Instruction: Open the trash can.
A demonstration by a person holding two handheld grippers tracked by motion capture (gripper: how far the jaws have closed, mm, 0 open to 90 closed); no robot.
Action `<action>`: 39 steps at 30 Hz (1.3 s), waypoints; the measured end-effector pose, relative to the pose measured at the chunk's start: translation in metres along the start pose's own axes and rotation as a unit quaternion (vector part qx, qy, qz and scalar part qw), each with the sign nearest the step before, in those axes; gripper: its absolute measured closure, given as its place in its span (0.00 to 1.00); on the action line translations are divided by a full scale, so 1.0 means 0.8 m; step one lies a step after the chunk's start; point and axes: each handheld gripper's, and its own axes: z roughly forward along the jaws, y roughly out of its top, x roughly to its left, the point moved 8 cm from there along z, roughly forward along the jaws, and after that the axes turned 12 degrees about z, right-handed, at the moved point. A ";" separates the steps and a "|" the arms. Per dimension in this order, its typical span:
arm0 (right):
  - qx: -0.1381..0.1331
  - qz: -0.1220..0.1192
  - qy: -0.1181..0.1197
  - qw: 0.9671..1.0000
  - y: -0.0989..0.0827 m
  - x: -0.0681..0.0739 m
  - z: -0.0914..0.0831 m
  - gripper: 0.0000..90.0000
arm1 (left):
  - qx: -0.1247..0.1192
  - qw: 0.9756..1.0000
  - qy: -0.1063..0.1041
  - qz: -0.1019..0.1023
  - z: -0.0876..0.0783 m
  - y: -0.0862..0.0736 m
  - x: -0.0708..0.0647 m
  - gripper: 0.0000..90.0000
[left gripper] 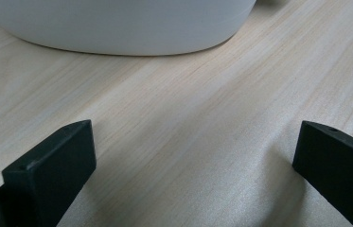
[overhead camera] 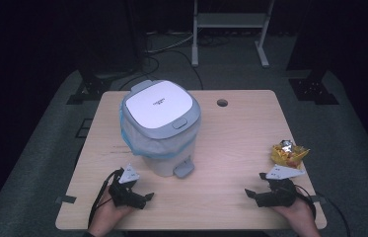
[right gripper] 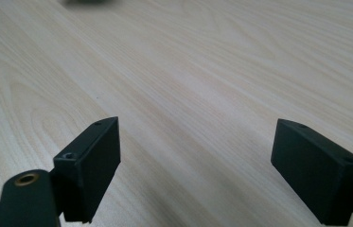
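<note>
1. Grippers first: your left gripper (overhead camera: 148, 197) sits at the lower left of the high view, jaws spread wide with nothing between them; in the left gripper view only bare table (left gripper: 202, 123) lies between the two black jaws, and the white base of the bin (left gripper: 117, 28) curves across the top of the frame.
2. Your right gripper (overhead camera: 250, 193) sits at the lower right of the high view, jaws likewise wide and holding nothing; the right gripper view has plain wood grain between them.
3. Look for the crumpled wrapper (overhead camera: 289, 154); it lies at the right edge of the table in the high view, just above the right gripper's grey plate and close behind the hand; the jaws point away from it, towards the middle of the frame.
4. Judging by the layout, the wrapper goes into the pedal bin (overhead camera: 161, 126), which stands left of centre with its lid (overhead camera: 158, 104) shut and a blue-edged liner folded over its rim.
5. Turn the right wrist until the wrapper sits between the jaws; close on the bulk of the crumple rather than a loose corner, since foil of this kind probably slips.
6. Bring the left gripper onto the pedal (overhead camera: 184, 169) at the bin's lower front; press straight down so the light bin does not slide.
</note>
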 end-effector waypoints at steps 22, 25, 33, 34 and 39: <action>-0.026 -0.004 0.022 0.999 0.022 0.012 -0.019 0.38 | 0.000 1.000 0.000 0.000 0.000 0.000 0.000 0.00; -0.027 -0.003 0.027 0.999 0.025 0.015 -0.020 0.40 | 0.000 1.000 0.000 -0.001 0.000 0.000 0.000 0.00; -0.031 -0.001 0.045 0.998 0.033 0.023 -0.026 0.52 | 0.000 1.000 0.000 0.000 0.000 0.000 0.000 0.00; -0.031 -0.002 0.048 0.998 0.034 0.023 -0.026 0.53 | 0.000 1.000 0.000 0.000 0.000 0.000 0.000 0.00; -0.032 -0.005 0.058 0.998 0.041 0.027 -0.028 0.59 | 0.000 1.000 0.000 0.000 0.000 0.000 0.000 0.00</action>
